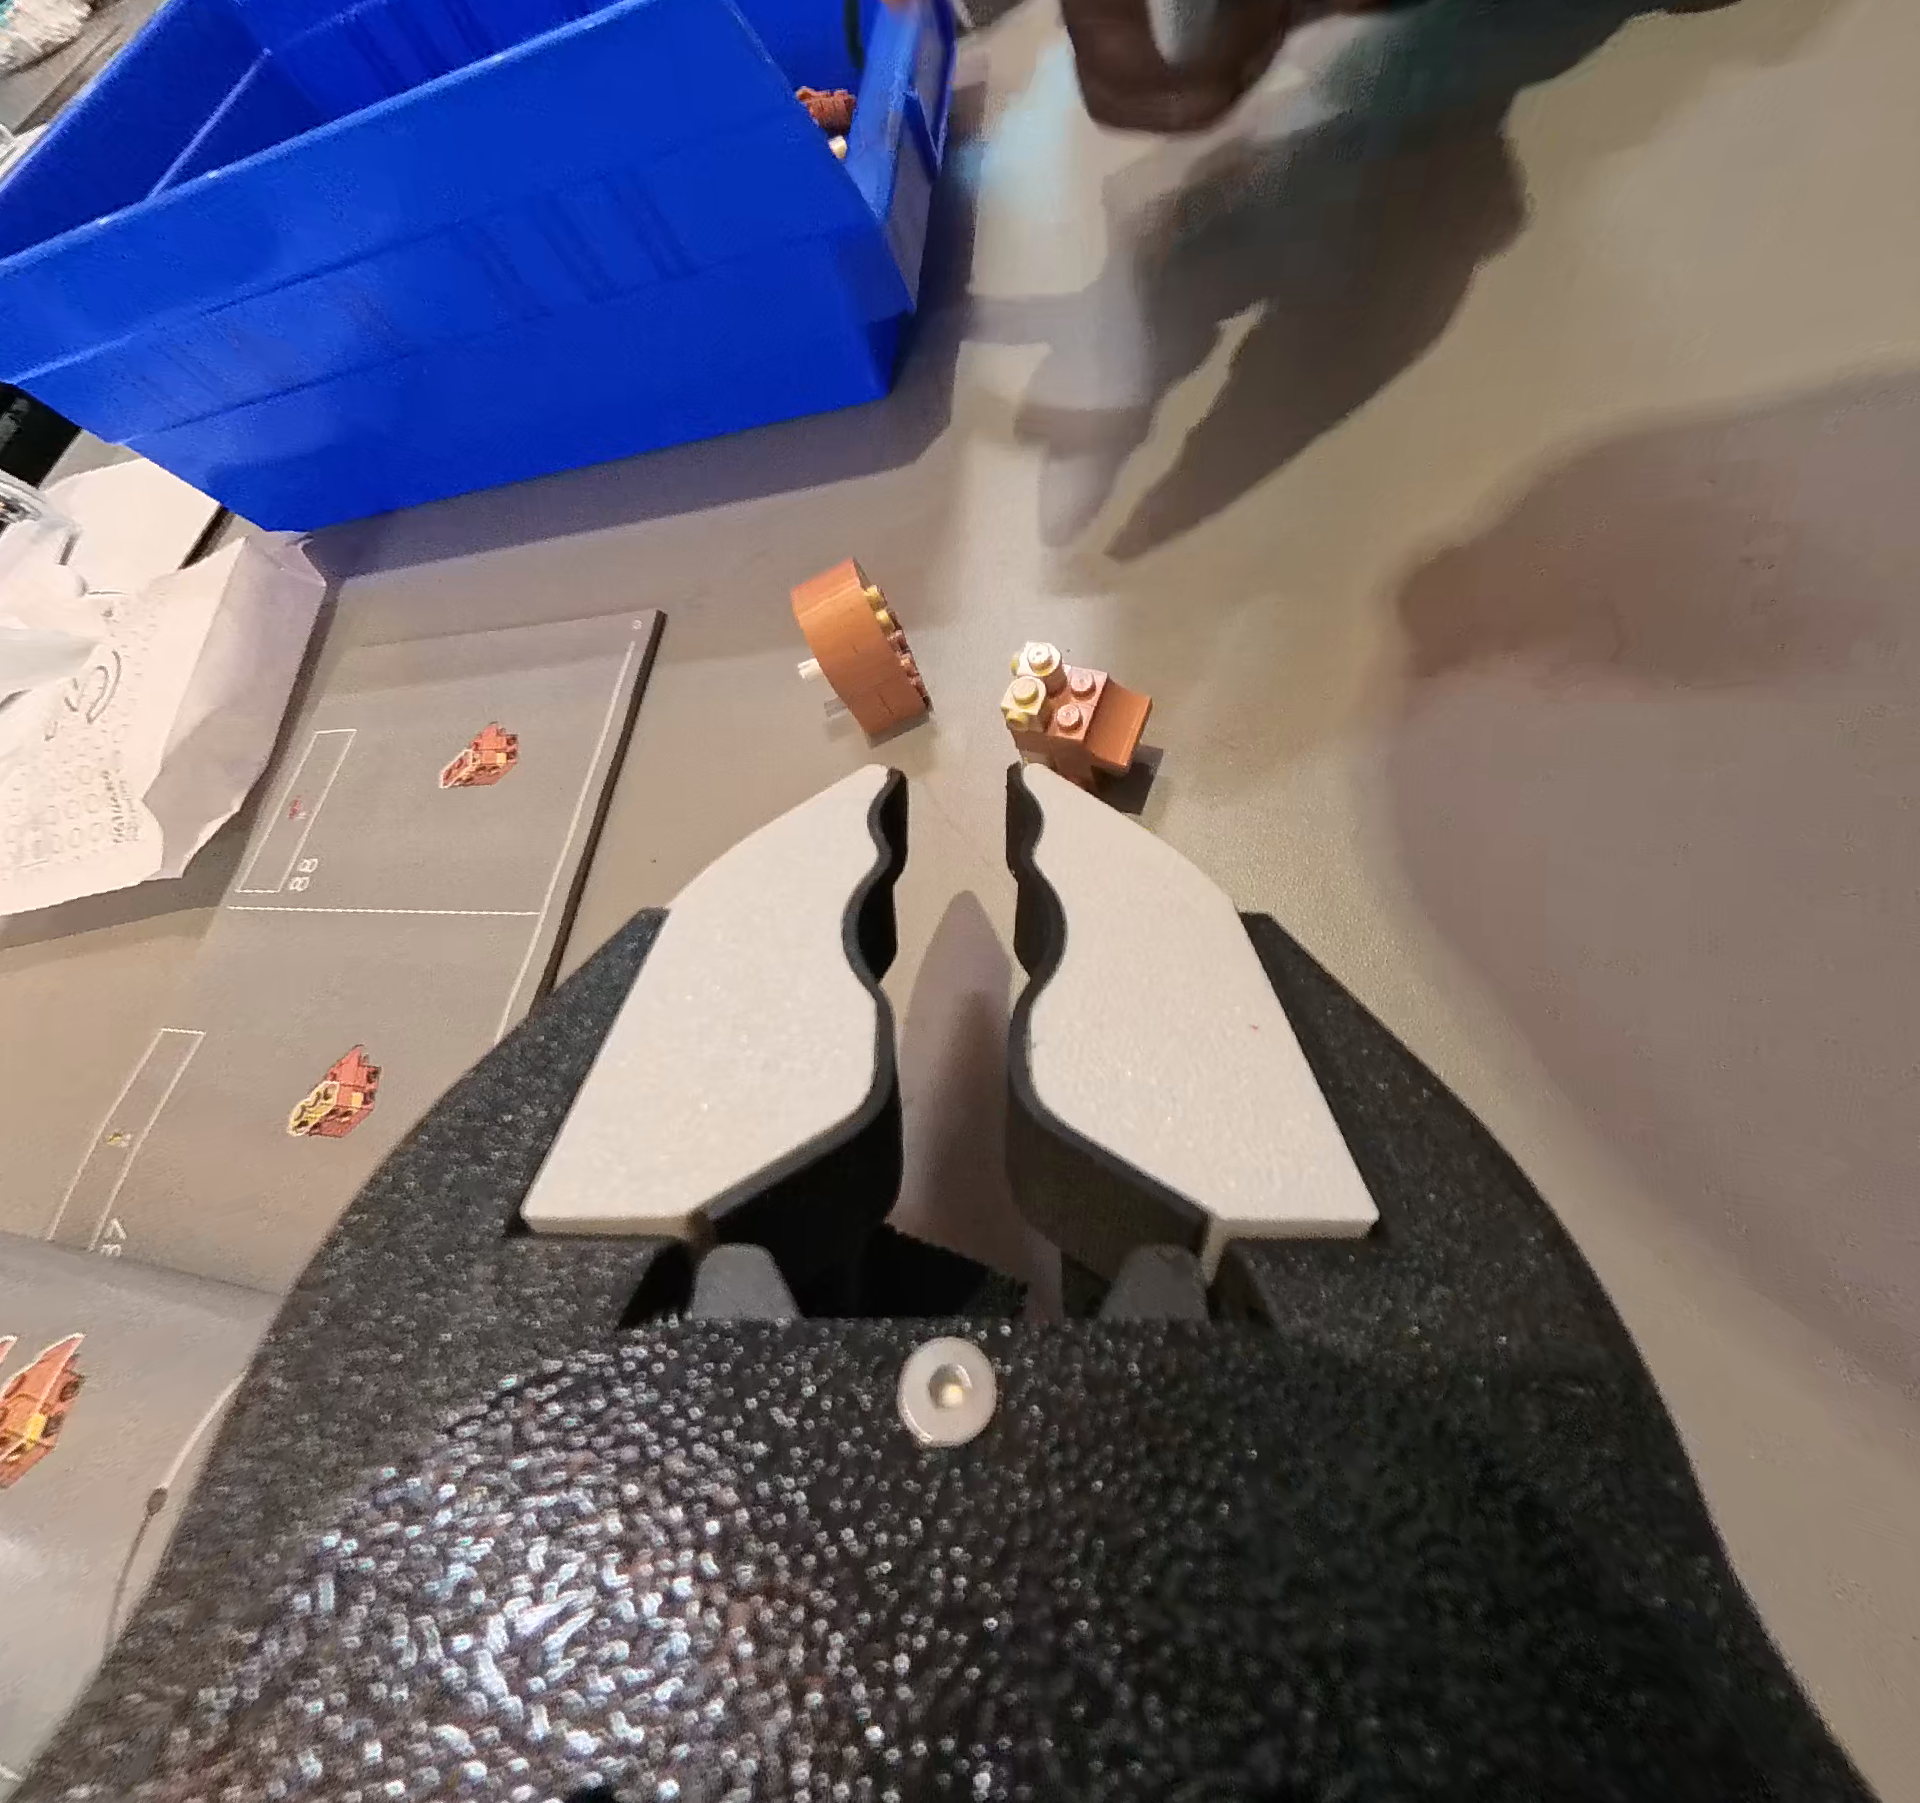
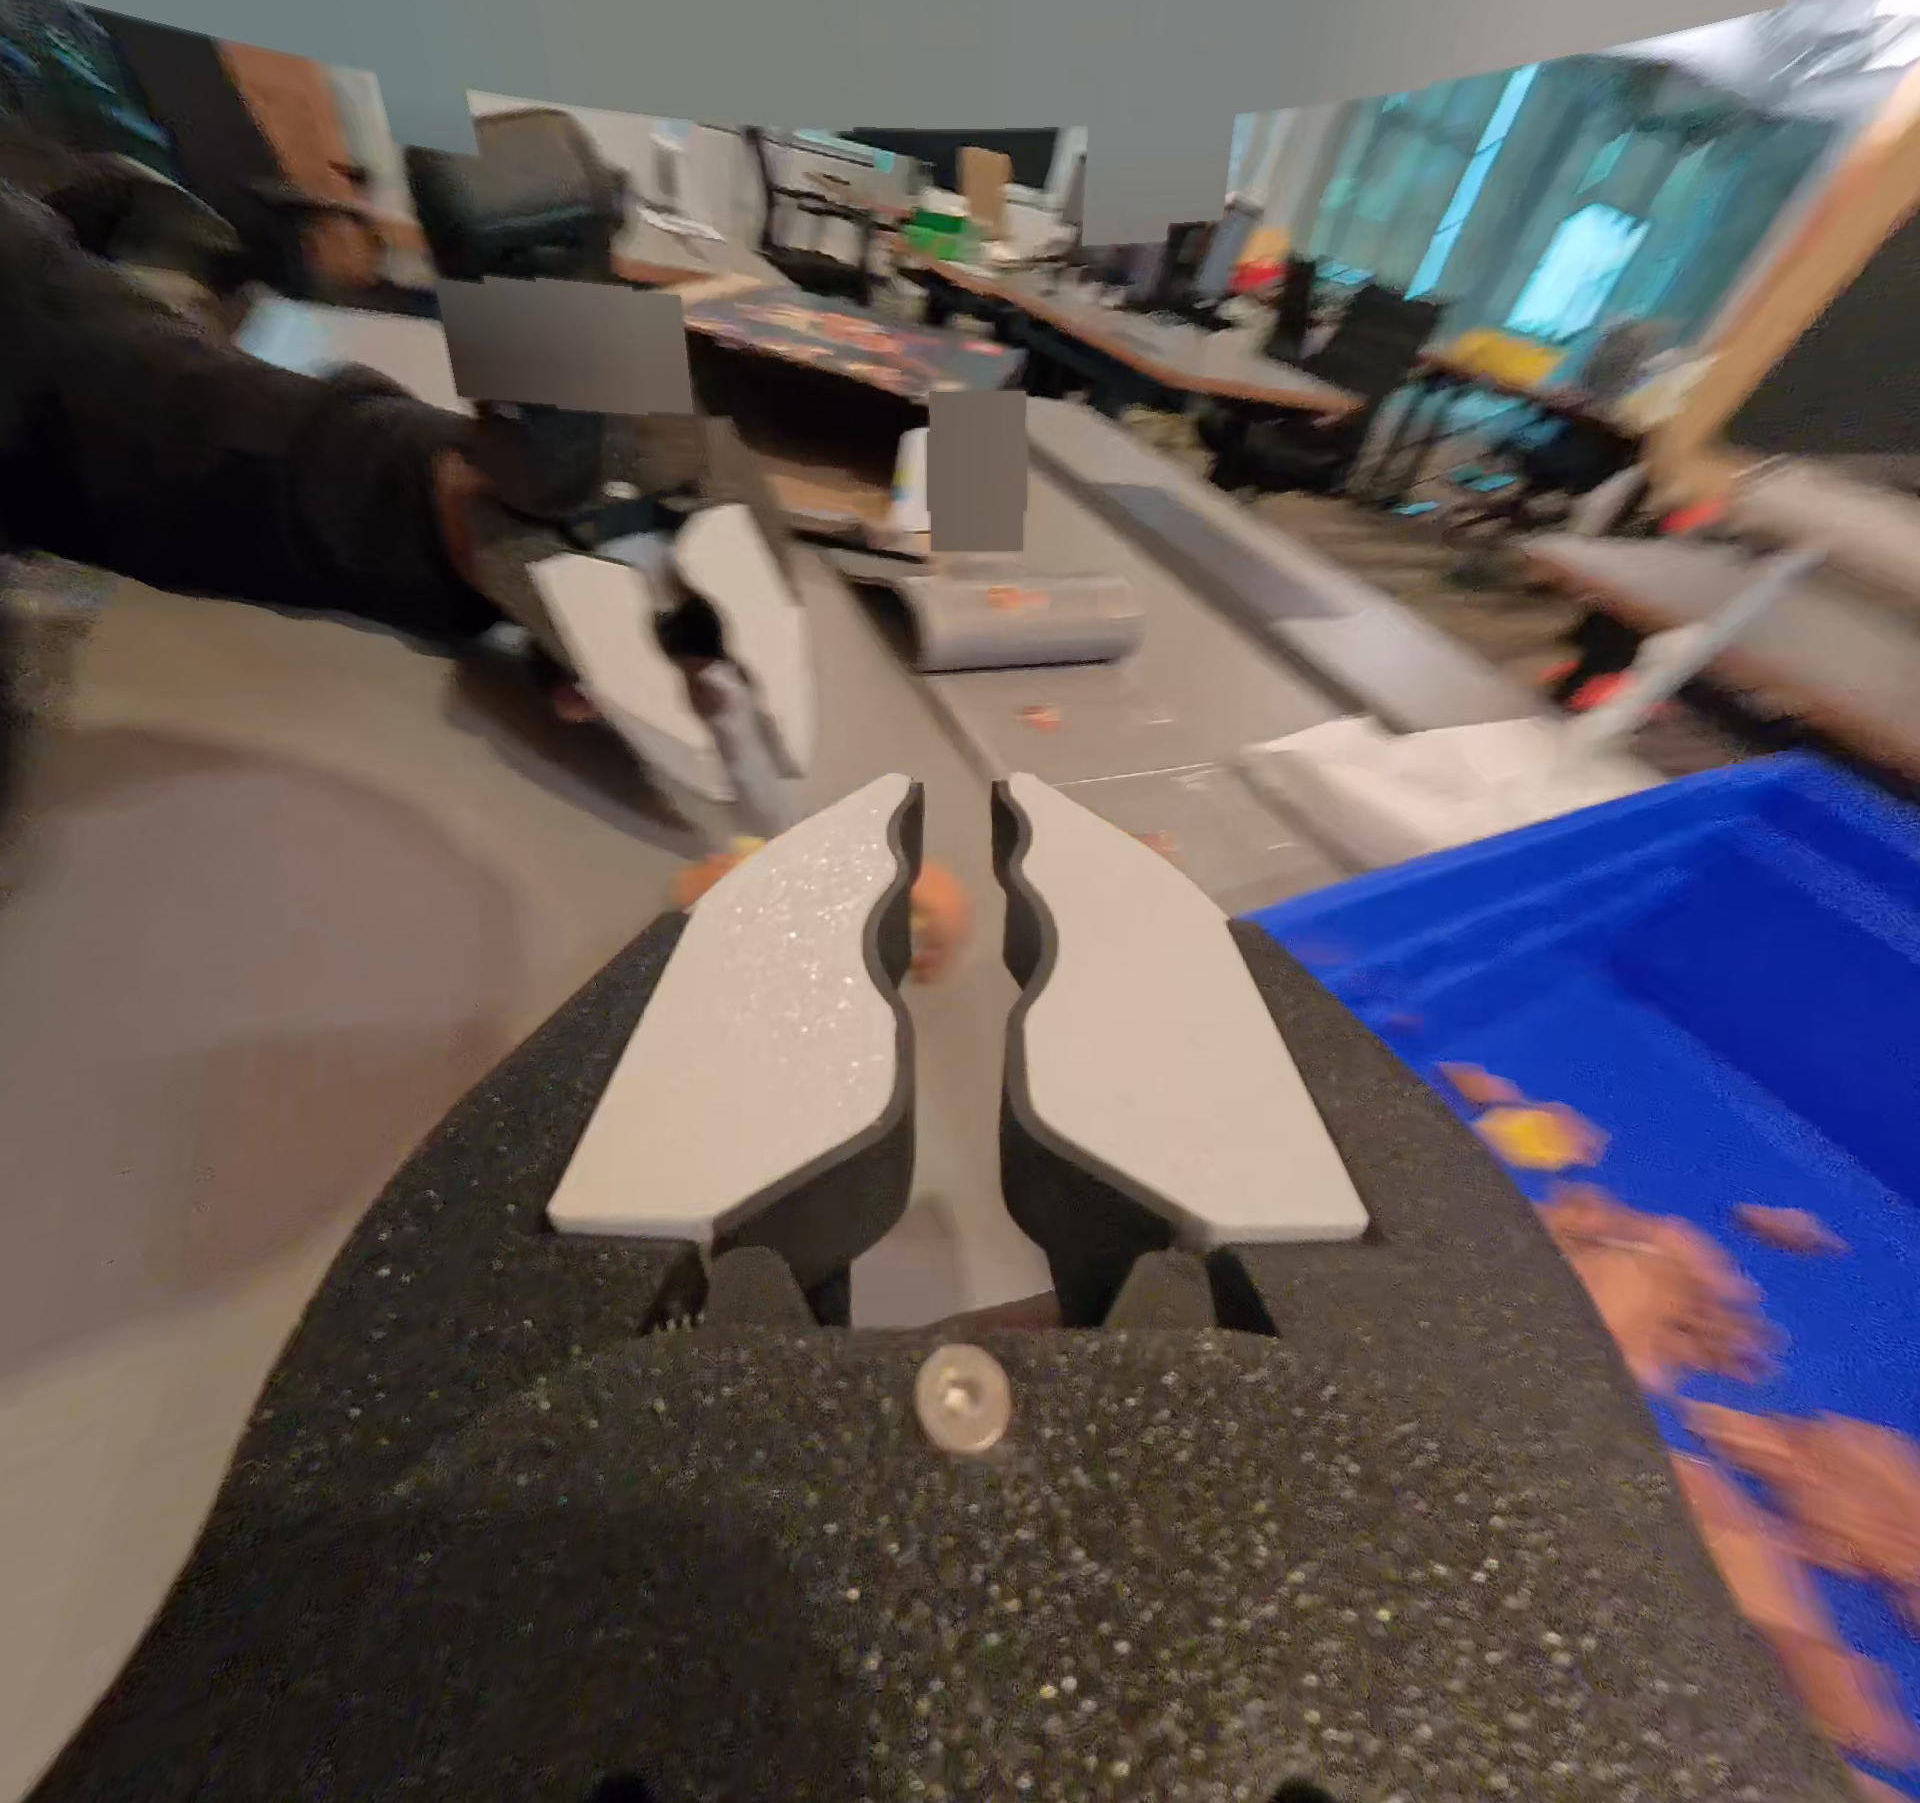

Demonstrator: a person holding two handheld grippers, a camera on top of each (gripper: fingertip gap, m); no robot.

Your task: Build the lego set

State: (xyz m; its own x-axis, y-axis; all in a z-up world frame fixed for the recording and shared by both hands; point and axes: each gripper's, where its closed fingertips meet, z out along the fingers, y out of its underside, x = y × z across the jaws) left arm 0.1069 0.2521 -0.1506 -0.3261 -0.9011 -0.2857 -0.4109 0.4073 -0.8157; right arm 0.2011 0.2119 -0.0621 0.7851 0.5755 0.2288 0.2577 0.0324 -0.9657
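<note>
Grey table; blue bin at far left. Left gripper slightly parted, empty, low over the table. Round brown brick assembly and studded brown block lie just beyond its tips. Both look light, rigid and smooth; flat sides suit gripping. Right gripper raised, slightly parted, empty.

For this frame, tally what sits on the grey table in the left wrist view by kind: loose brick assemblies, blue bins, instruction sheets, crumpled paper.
Loose brown brick assemblies: 2, the round assembly and the blocky assembly, both just ahead of the open, empty left gripper
Blue bins: at least 2
Instruction sheets: at least 2
Crumpled paper: 1
Total: at least 7
</note>
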